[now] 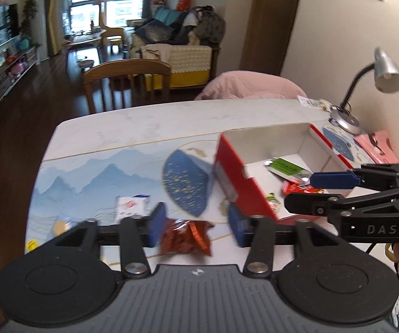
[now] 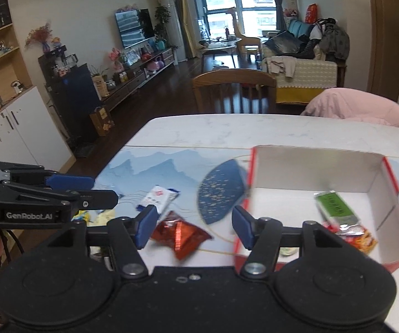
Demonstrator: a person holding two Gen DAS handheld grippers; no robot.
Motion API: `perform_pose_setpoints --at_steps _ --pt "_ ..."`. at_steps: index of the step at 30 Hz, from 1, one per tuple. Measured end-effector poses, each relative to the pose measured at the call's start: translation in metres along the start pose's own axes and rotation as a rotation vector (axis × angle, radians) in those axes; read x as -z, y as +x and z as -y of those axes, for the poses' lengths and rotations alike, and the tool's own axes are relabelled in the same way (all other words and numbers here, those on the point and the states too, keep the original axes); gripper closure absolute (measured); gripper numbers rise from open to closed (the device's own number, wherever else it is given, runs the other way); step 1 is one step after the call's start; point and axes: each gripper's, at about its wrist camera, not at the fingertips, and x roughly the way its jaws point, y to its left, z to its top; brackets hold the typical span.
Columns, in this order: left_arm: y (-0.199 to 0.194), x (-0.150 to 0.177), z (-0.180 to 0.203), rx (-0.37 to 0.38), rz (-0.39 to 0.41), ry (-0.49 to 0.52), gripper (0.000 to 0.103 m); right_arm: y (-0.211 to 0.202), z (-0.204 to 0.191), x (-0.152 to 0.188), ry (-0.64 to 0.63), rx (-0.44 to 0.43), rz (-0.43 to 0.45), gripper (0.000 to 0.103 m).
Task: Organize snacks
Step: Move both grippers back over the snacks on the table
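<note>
Left wrist view: left gripper (image 1: 196, 223) was half open, empty, over red foil snack pack (image 1: 186, 237) on desk (image 1: 121, 130), just beside red box (image 1: 235, 174). Right gripper (image 2: 192, 226) likewise empty. Next: close on pack, move into box.

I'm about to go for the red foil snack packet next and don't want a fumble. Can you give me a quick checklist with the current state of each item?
1. Left hand-held gripper open and empty: ok.
2. Right hand-held gripper open and empty: ok.
3. Red foil packet lying free on the table, nothing on top of it: ok.
4. Packet lined up between the left gripper's fingers: ok, though whether the height is right cannot be told.
5. Red box open with bare floor left beside the green packet: ok.
6. White packet apart from the red one: ok.
</note>
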Motion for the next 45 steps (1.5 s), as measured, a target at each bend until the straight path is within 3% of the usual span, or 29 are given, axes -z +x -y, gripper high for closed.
perform_pose_setpoints --at_steps 3,5,8,11,17,27,31,39,45 --pt "-0.01 0.01 -0.02 -0.027 0.014 -0.015 0.047 0.002 -0.016 0.005 0.003 -0.015 0.018 0.014" --pt "-0.015 0.018 -0.033 -0.035 0.018 -0.032 0.046 0.004 -0.027 0.006 -0.003 -0.026 0.03 0.01" --pt "-0.025 0.029 -0.053 -0.059 0.033 -0.053 0.033 0.01 -0.038 0.007 -0.021 -0.04 0.024 0.007" --pt "-0.031 0.04 -0.07 -0.073 0.04 -0.074 0.032 0.017 -0.048 0.01 -0.032 -0.046 0.024 0.001" --pt "-0.039 0.063 -0.1 -0.105 0.043 -0.115 0.023 0.034 -0.06 0.015 -0.067 -0.019 0.009 0.0" --pt "-0.017 0.103 -0.137 -0.175 -0.034 -0.174 0.023 0.076 -0.059 0.019 -0.149 0.01 -0.061 0.0" --pt "0.005 0.117 -0.141 -0.177 -0.092 -0.132 0.023 0.097 -0.058 0.021 -0.22 0.017 -0.092 0.0" --pt "0.041 0.131 -0.152 -0.14 -0.194 -0.149 0.023 0.145 -0.055 0.026 -0.317 0.042 -0.202 0.001" --pt "0.057 0.134 -0.165 -0.126 -0.247 -0.189 0.023 0.175 -0.065 0.026 -0.466 0.051 -0.271 0.004"
